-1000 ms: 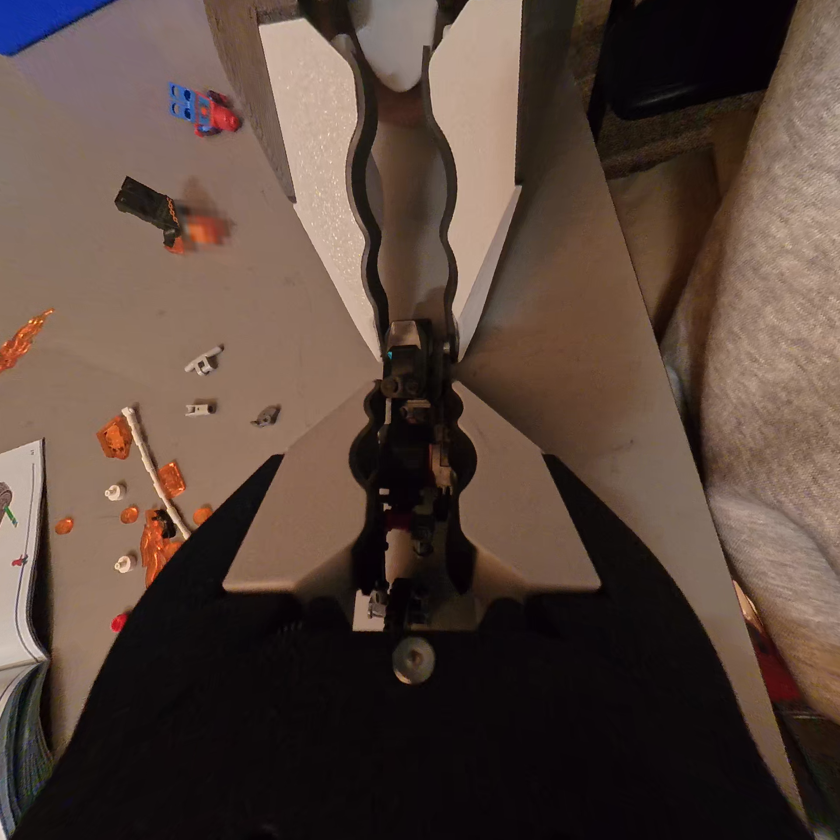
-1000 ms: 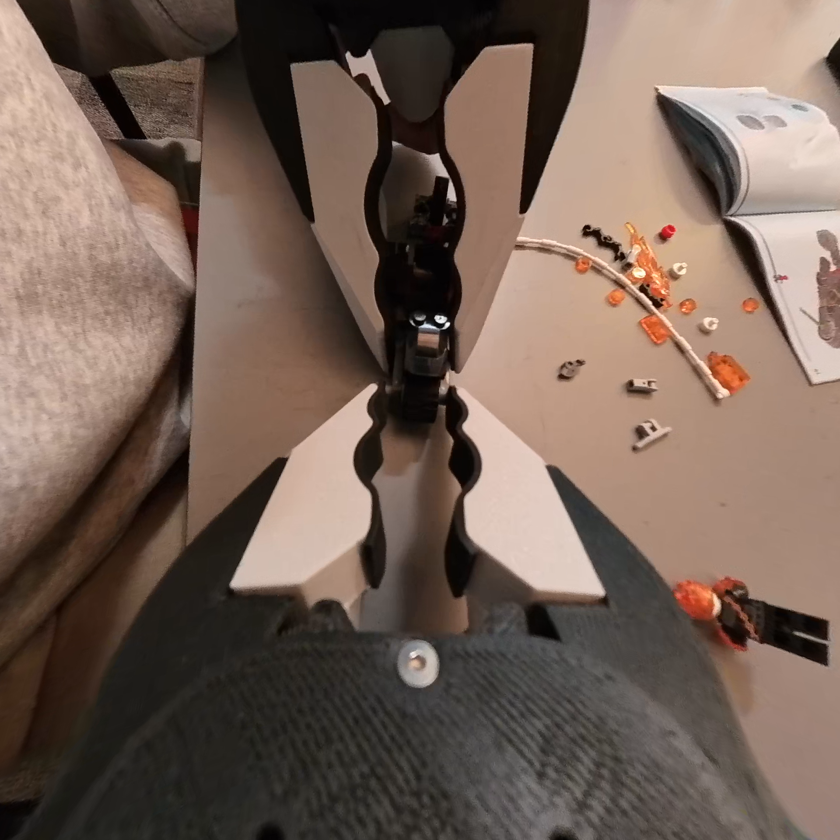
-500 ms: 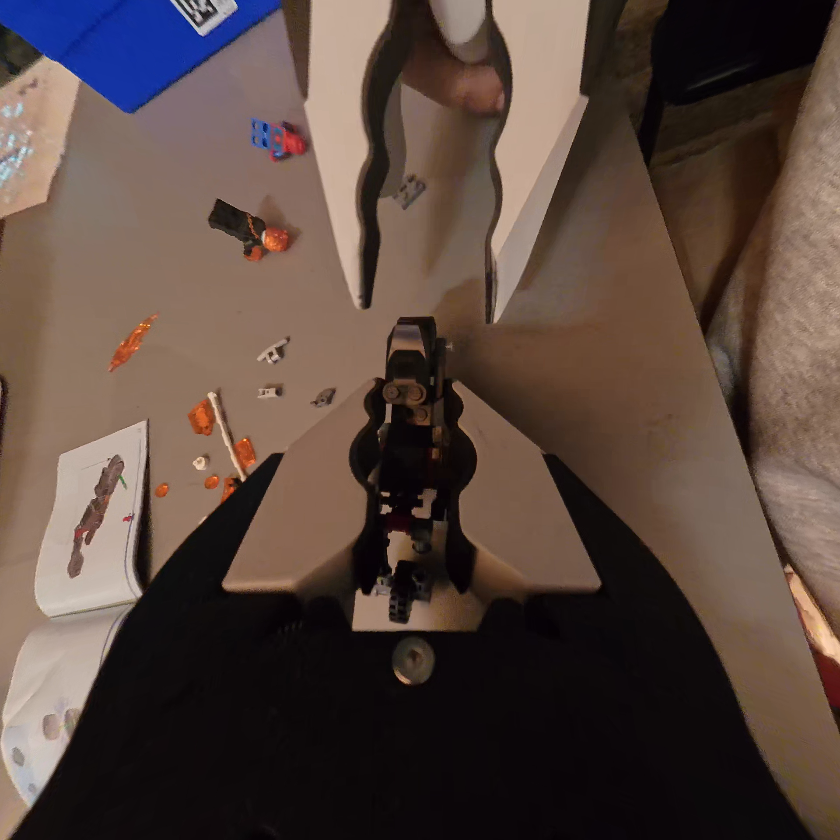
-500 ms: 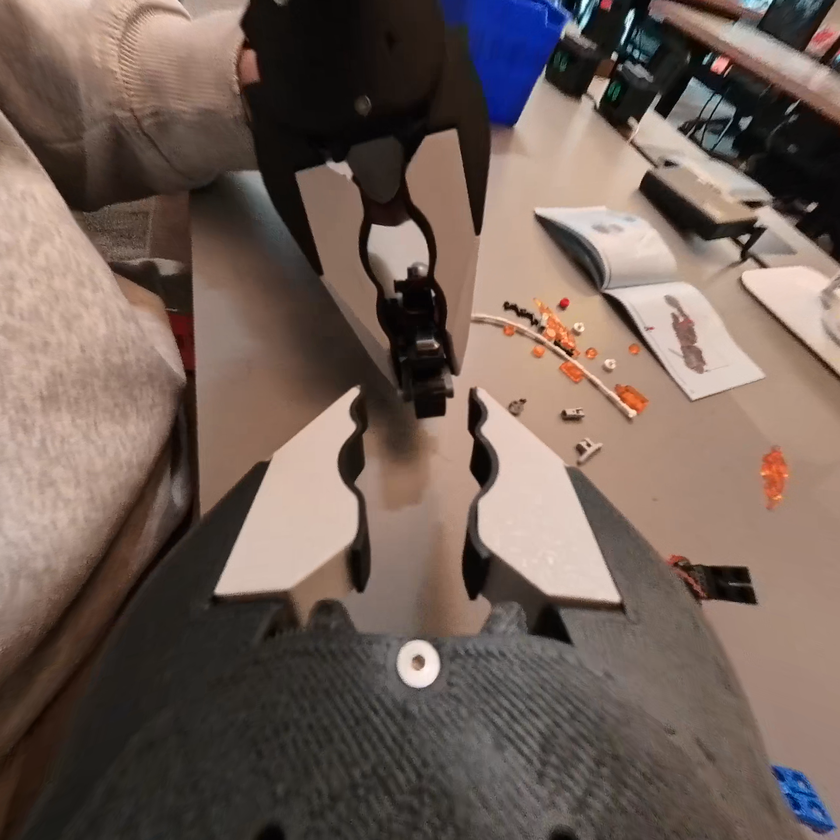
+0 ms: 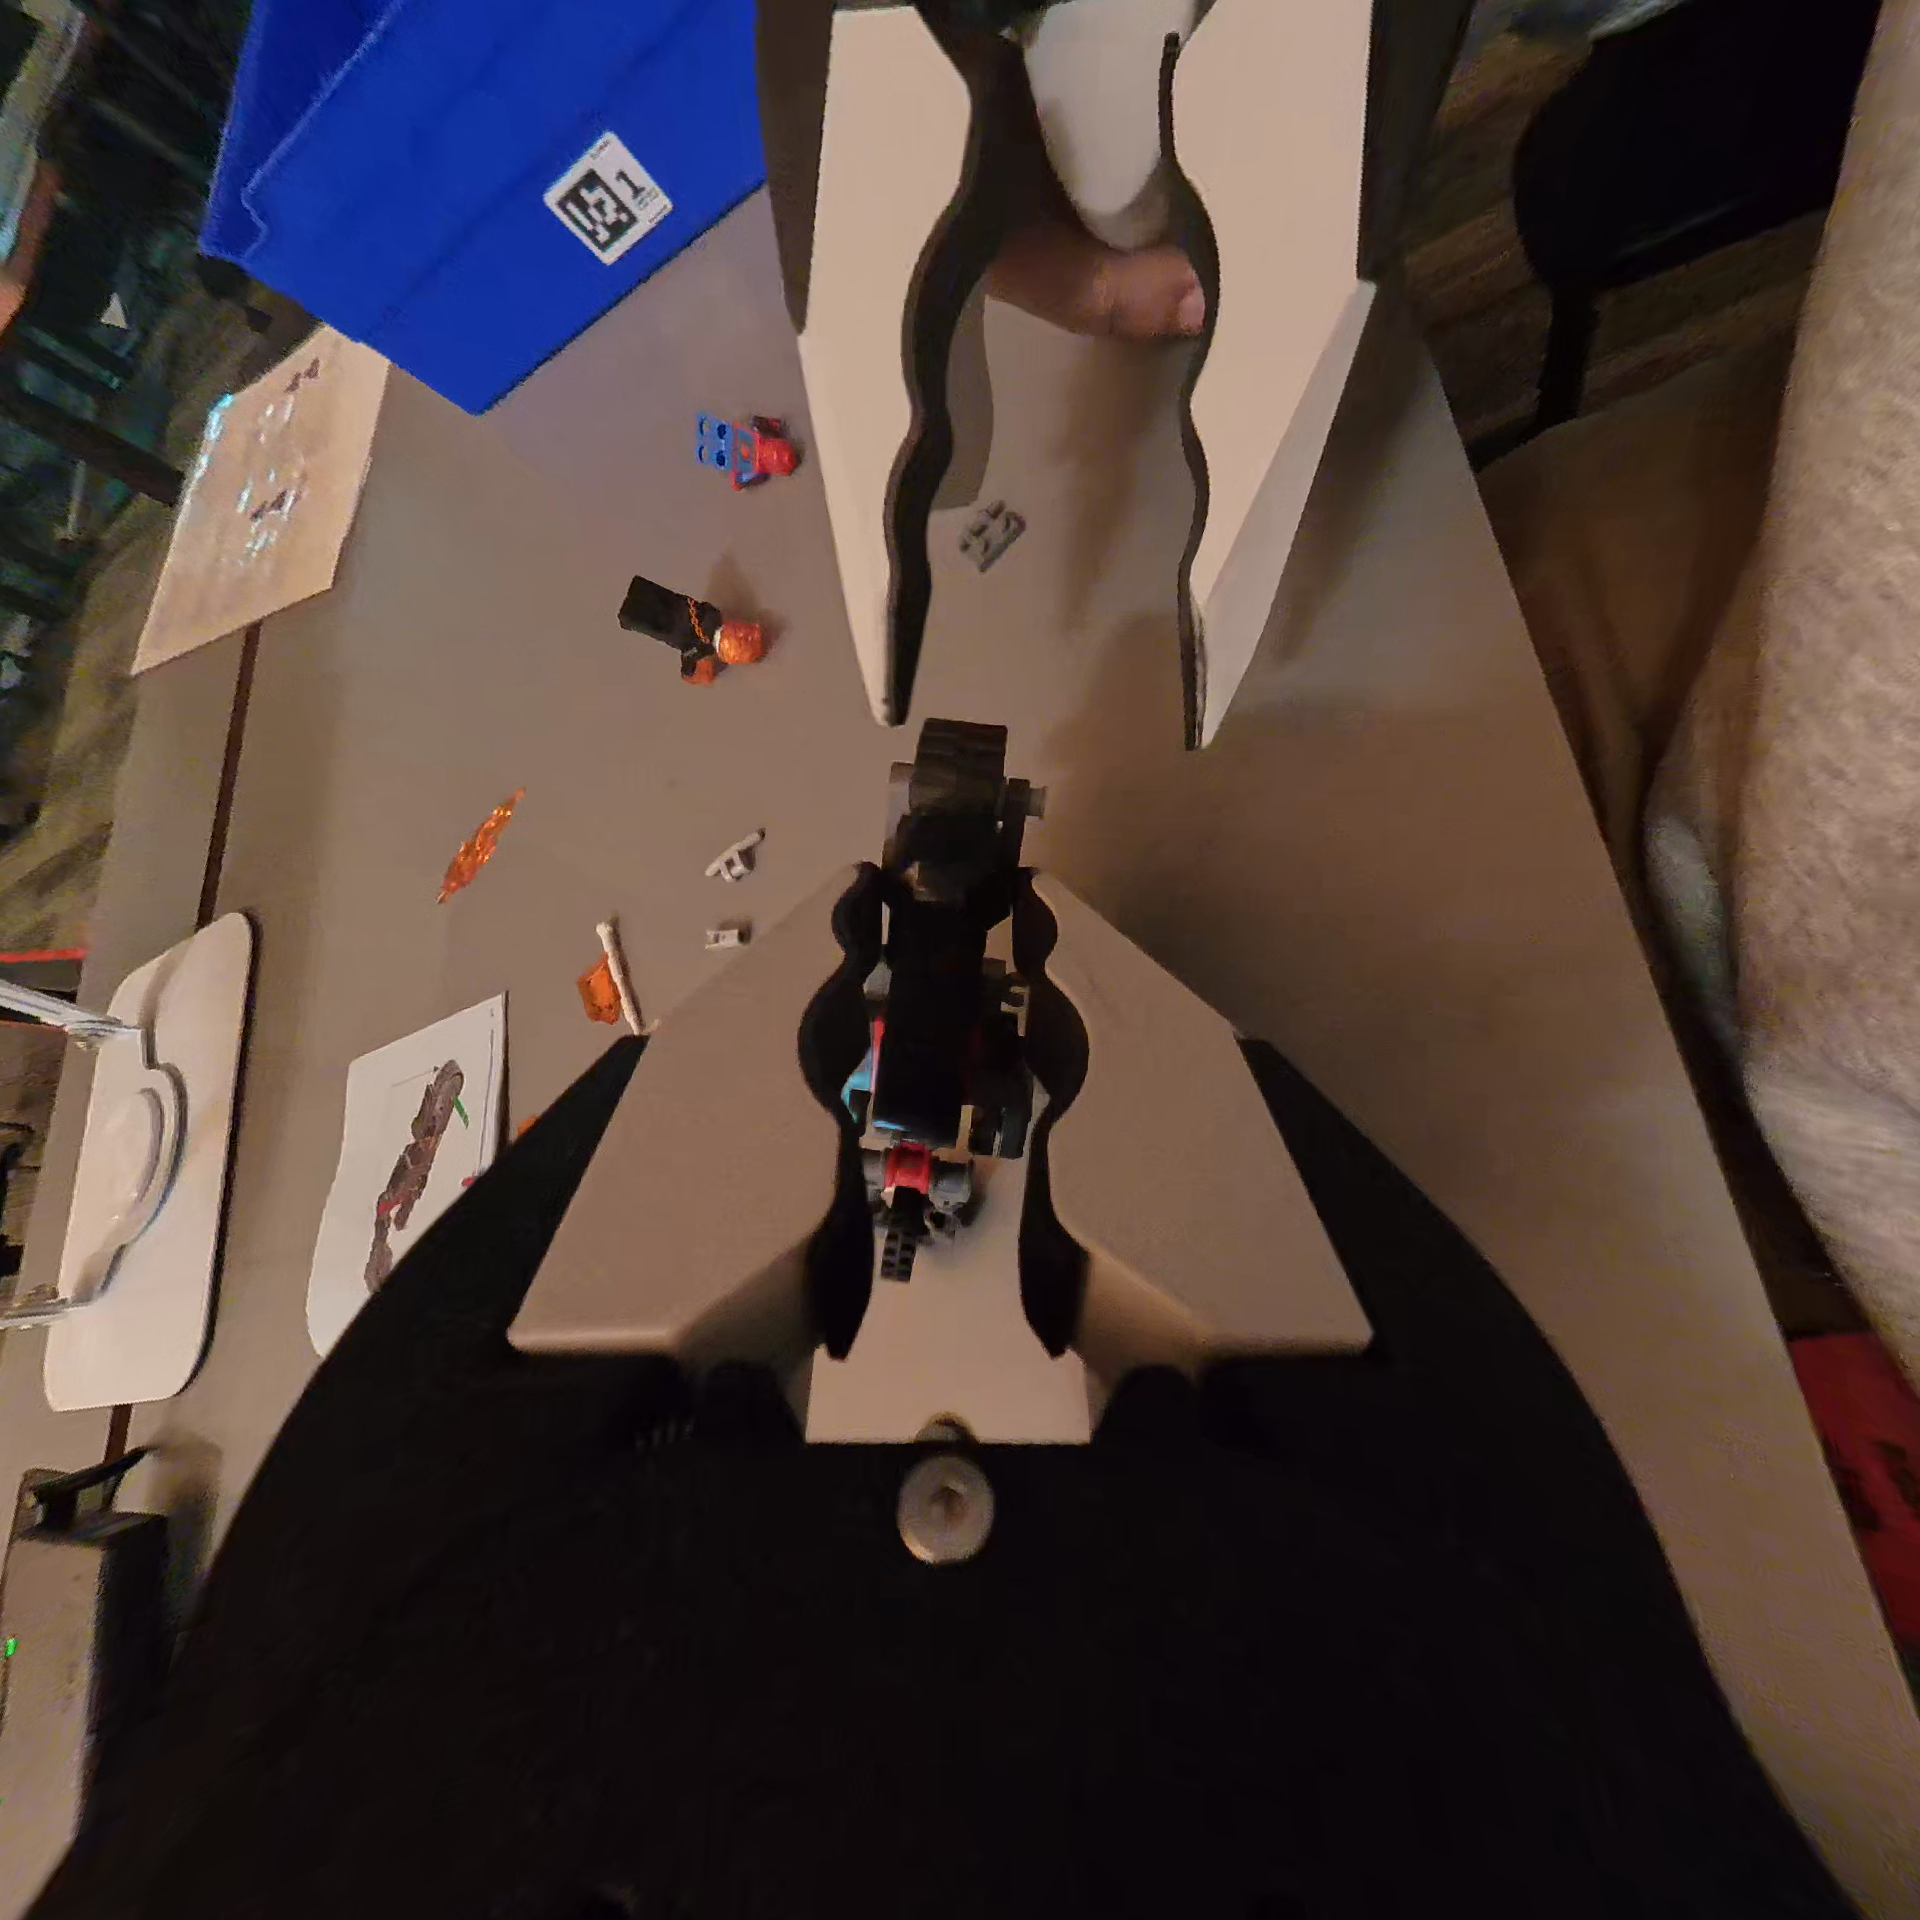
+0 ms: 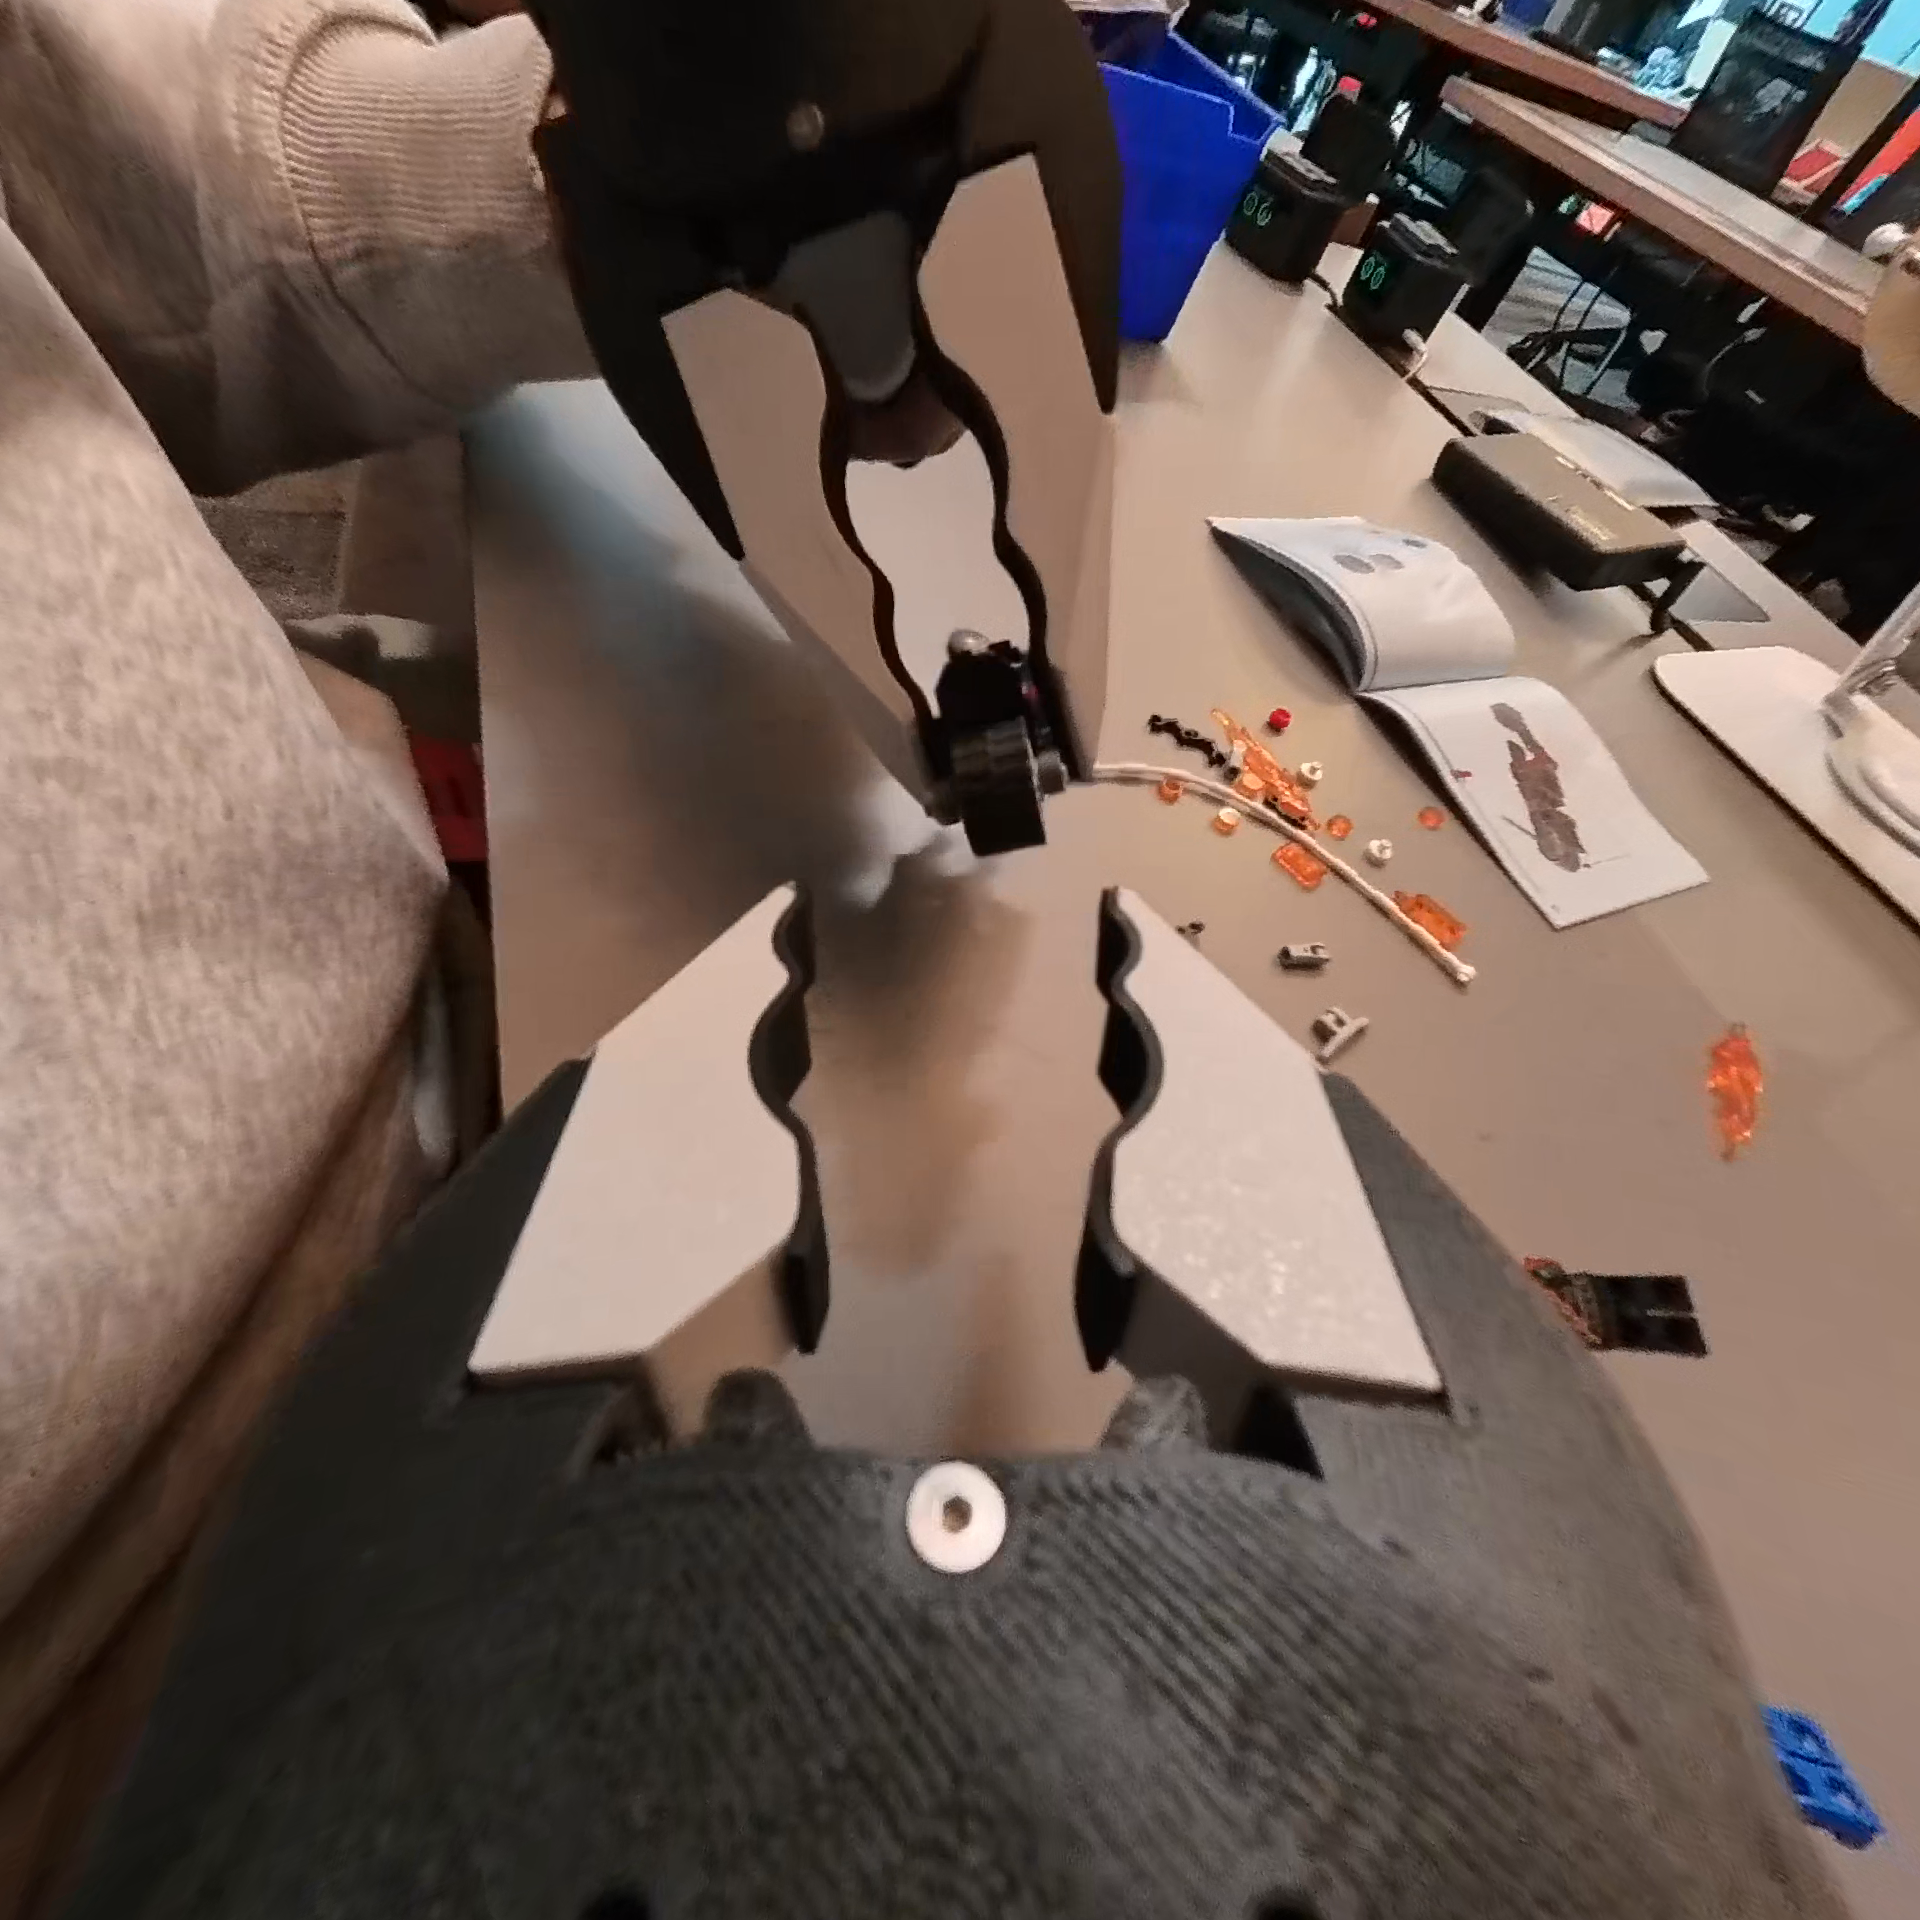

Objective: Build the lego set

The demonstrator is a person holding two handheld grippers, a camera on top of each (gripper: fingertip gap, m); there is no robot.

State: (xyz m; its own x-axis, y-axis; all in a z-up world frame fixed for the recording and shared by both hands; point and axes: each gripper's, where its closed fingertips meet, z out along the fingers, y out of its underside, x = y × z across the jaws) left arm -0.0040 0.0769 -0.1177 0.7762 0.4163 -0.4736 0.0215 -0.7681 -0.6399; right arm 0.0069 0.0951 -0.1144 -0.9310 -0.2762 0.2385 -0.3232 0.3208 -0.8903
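Note:
My left gripper (image 5: 940, 883) is shut on a black lego motorbike build (image 5: 930, 1049), whose wheel end pokes out past the fingertips. In the right wrist view the left gripper (image 6: 1003, 779) shows ahead, holding the build (image 6: 992, 774) just above the table. My right gripper (image 6: 951, 904) is open and empty, a short way back from the build's wheel. It also shows in the left wrist view (image 5: 1039, 727), jaws spread wide. Loose parts lie on the grey table (image 6: 1195, 1039): orange pieces and a white chain (image 6: 1299, 831), small grey pieces (image 5: 736, 857) and an orange flame (image 5: 480, 844).
A black minifigure with an orange head (image 5: 696, 629), a red-and-blue minifigure (image 5: 743, 452) and a grey plate (image 5: 992, 535) lie farther off. An open instruction booklet (image 6: 1455, 665) and a blue bin (image 5: 468, 177) sit beyond. A person's grey sleeve (image 6: 260, 208) and the table edge flank the grippers. Only a small space, under 4 cm, lies between the two pairs of fingers. The orange flame (image 5: 480, 844) is about equally far from each gripper, around 25 cm. It is also in sight in the right wrist view (image 6: 1756, 1095).
My right gripper has let go of the build's wheel end, opened wide and drawn back. My left gripper still holds the build.

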